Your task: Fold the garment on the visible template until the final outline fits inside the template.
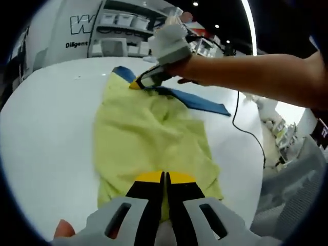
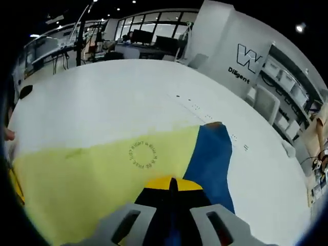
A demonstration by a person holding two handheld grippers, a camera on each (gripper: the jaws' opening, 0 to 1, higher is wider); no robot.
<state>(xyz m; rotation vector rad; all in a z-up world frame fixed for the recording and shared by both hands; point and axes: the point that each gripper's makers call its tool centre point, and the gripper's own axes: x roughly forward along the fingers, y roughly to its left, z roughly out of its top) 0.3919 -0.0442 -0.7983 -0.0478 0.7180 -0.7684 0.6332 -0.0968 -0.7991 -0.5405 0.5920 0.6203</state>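
Both grippers, left [image 1: 164, 179] and right [image 2: 173, 183], pinch the yellow garment [image 1: 148, 138] over the blue template [image 1: 200, 101]. Uneven pulling could leave cloth overhanging onto the counter [image 1: 46, 133].

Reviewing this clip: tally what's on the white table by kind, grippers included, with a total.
Yellow garment: 1
Blue template: 1
Black cable: 1
Grippers: 2, the left gripper shut on the garment's near edge, the right gripper shut on its far edge by the template
Total: 5
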